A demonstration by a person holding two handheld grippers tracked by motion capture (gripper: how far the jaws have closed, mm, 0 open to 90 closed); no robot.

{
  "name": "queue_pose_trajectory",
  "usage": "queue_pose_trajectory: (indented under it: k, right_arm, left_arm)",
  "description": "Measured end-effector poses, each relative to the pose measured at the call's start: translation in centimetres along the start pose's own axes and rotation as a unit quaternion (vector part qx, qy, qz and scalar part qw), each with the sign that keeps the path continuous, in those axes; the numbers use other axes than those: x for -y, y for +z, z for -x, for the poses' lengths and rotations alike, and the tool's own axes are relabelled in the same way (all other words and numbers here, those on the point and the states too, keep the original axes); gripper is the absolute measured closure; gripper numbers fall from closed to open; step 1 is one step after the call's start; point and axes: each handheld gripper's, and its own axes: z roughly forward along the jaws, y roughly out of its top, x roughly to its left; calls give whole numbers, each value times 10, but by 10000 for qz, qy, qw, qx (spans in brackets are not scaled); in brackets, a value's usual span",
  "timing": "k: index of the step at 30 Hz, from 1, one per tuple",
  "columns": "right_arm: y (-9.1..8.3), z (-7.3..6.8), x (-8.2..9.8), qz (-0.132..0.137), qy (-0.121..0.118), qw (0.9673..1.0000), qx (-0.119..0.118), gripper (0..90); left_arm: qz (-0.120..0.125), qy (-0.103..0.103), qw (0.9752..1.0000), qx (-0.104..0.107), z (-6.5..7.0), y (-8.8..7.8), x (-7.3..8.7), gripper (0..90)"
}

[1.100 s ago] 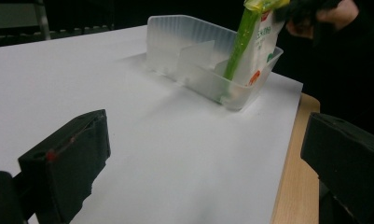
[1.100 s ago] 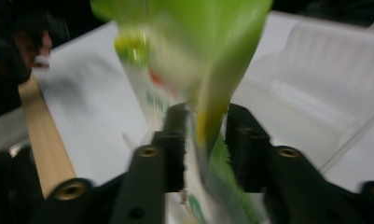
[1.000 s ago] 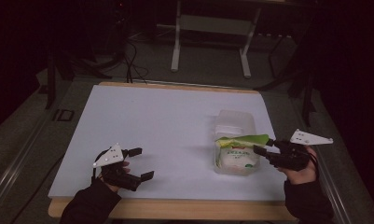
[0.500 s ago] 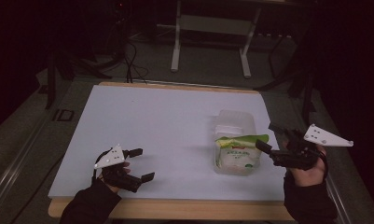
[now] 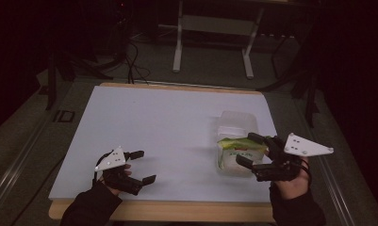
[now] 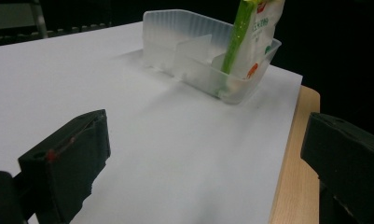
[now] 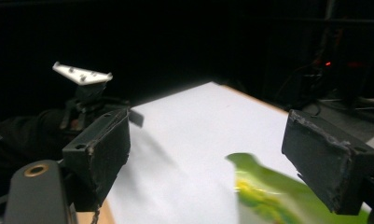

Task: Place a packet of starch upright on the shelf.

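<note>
High view: right tongs (image 5: 255, 151) spread wide, jaws just been opening, nothing between them; sit just right of snack packet (image 5: 237, 153) standing in near compartment of clear tray (image 5: 237, 121), right side of desk (image 5: 144, 117). Judged step: packet just released; next, clear hand away without tipping it. Left tongs (image 5: 142, 166) released, idle near-left.

Left gripper view: packet top cut off.

Right gripper view: packet blurred, print unreadable.

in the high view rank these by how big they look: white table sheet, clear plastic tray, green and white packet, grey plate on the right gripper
1. white table sheet, by far the largest
2. clear plastic tray
3. green and white packet and the grey plate on the right gripper: about alike, and the plate sits nearer the camera, so no firm ranking.
</note>
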Motion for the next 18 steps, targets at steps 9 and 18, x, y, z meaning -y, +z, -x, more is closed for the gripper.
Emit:
queue_pose_trajectory:
  k: [9, 18]
  right_arm:
    - [20, -14, 17, -209, -98, 9990, -392, 151]
    - [35, -25, 43, -473, -1, 9968, -644, 150]
  left_arm:
    - [-12, 27, 10000, -21, 0, -1, 0, 18]
    - [16, 29, 10000, -23, 0, -2, 1, 18]
